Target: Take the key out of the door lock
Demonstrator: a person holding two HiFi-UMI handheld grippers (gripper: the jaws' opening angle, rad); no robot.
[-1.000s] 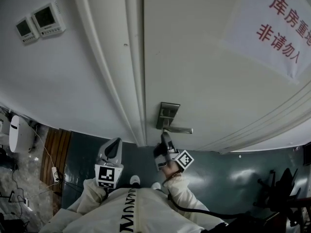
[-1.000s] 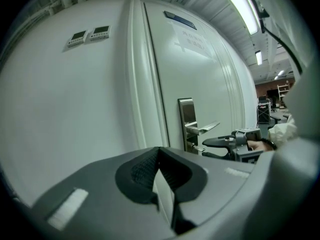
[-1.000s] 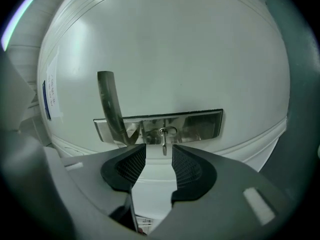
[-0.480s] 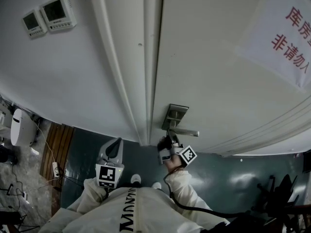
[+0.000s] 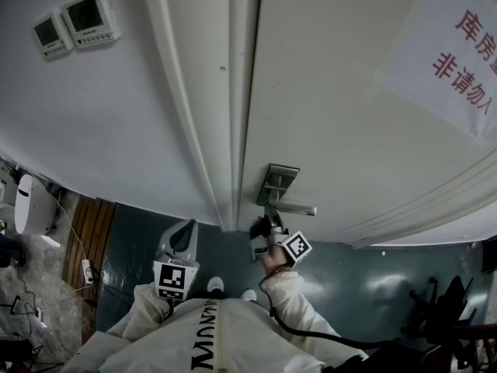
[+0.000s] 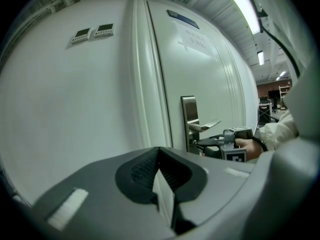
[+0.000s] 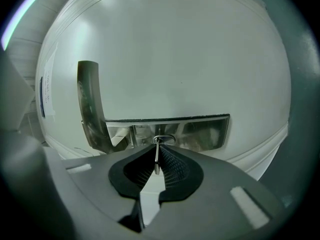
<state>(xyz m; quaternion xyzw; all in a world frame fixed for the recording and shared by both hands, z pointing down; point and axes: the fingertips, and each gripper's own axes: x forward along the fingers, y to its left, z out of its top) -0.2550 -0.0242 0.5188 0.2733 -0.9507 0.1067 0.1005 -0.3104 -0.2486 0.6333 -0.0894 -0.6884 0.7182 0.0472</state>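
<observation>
The key (image 7: 156, 156) sticks out of the lock cylinder in the steel lock plate (image 7: 170, 131), below the lever handle (image 7: 90, 109). In the right gripper view its thin bow stands edge-on between the ribbed pads. My right gripper (image 5: 264, 222) is held up under the handle (image 5: 295, 207) on the white door, and its jaws are closing, pressing on the key from both sides. My left gripper (image 5: 183, 239) hangs back low at the left, away from the door, shut with nothing in it. The left gripper view shows the right gripper (image 6: 202, 145) at the lock plate (image 6: 189, 111).
The door frame (image 5: 233, 92) runs left of the lock. Two wall control panels (image 5: 74, 22) sit at the upper left and a paper sign (image 5: 458, 53) hangs on the door at the upper right. A white device (image 5: 31, 204) and cables lie on the floor at the left.
My right gripper has moved up close to the lock under the handle and its jaws have narrowed. The left gripper has stayed where it was.
</observation>
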